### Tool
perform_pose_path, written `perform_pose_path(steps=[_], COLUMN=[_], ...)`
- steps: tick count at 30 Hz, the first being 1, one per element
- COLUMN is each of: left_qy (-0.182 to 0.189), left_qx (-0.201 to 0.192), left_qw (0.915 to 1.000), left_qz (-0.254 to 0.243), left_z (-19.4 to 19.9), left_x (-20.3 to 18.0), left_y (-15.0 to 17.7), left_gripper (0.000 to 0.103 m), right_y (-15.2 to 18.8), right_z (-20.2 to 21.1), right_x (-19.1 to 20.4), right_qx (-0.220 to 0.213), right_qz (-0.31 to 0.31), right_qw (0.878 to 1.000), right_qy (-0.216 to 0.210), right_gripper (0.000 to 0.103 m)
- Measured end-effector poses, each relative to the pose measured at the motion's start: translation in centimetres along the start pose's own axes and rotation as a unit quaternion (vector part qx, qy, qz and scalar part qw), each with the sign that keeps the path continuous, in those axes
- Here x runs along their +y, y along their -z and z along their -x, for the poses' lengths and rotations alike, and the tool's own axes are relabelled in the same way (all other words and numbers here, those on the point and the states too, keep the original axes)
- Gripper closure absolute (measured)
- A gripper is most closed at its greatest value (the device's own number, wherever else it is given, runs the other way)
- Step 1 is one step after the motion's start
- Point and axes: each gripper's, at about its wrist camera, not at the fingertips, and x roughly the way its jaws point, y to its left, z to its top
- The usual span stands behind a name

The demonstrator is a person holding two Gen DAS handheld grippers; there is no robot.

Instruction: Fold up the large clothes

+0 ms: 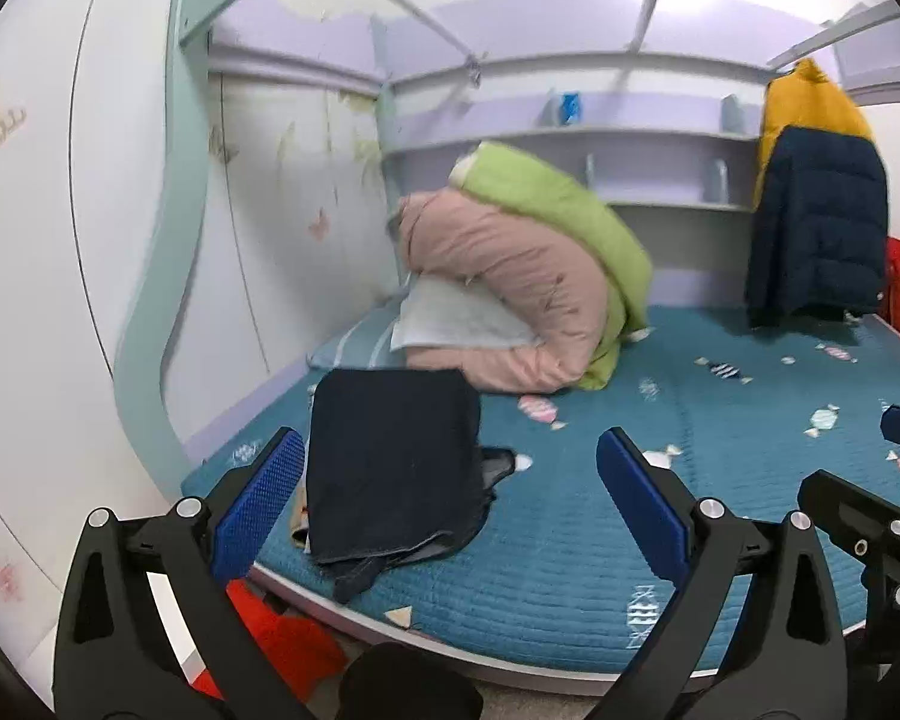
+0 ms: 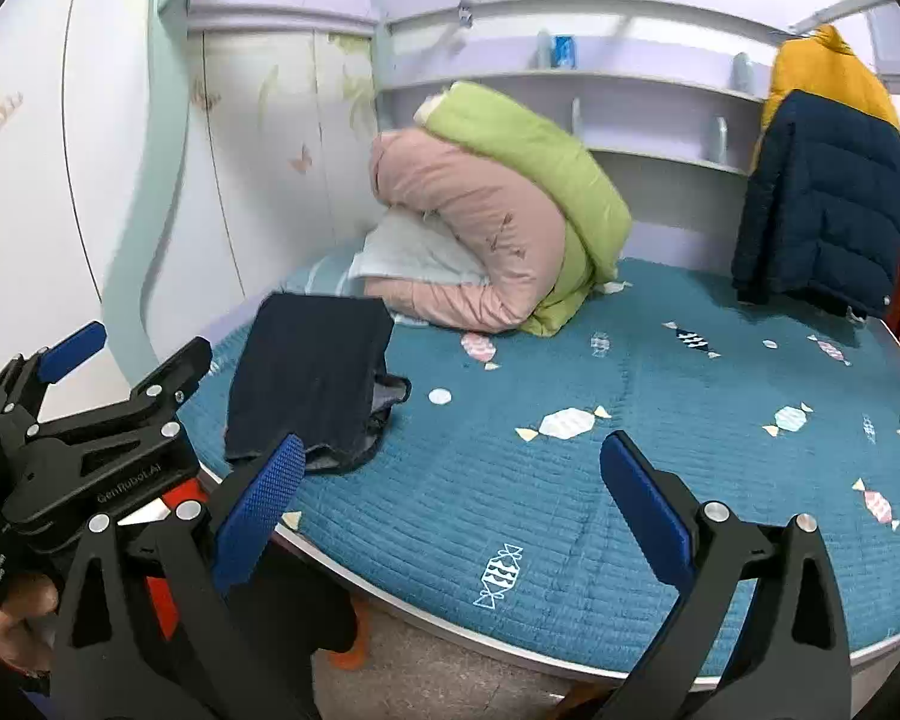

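Observation:
A folded dark navy garment (image 1: 390, 462) lies at the near left corner of the teal bed (image 1: 720, 540); it also shows in the right wrist view (image 2: 312, 378). My left gripper (image 1: 450, 504) is open and empty, held above the bed's front edge with the garment between and beyond its blue pads (image 1: 258, 510). My right gripper (image 2: 450, 510) is open and empty over the bed's front edge, to the right of the garment. The left gripper also shows at the left of the right wrist view (image 2: 90, 396).
A pink and green rolled duvet (image 1: 528, 276) with a white pillow (image 1: 456, 318) sits at the back. A navy and yellow puffer jacket (image 1: 816, 210) hangs at the back right. A wardrobe (image 1: 60, 240) stands at left. Something red (image 1: 282, 636) lies on the floor.

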Motion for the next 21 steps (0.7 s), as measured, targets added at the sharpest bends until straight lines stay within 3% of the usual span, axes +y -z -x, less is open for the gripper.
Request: perform_pose_path(steps=[12, 21], left_qy=[0.023, 0.019], left_qx=[-0.043, -0.048], left_qw=[0.9983, 0.998], left_qz=[0.03, 0.036], left_z=[6.2, 7.4], left_x=[-0.5, -0.1], left_y=[-1.4, -1.4], left_gripper=[0.005, 0.005], right_y=[0.1, 0.3], right_z=[7.5, 8.0], right_x=[-0.5, -0.5], right_qx=[-0.054, -0.056], right_qz=[-0.007, -0.018], right_qw=[0.999, 0.998], right_qy=[0.004, -0.004], right_gripper=[0.008, 0.008])
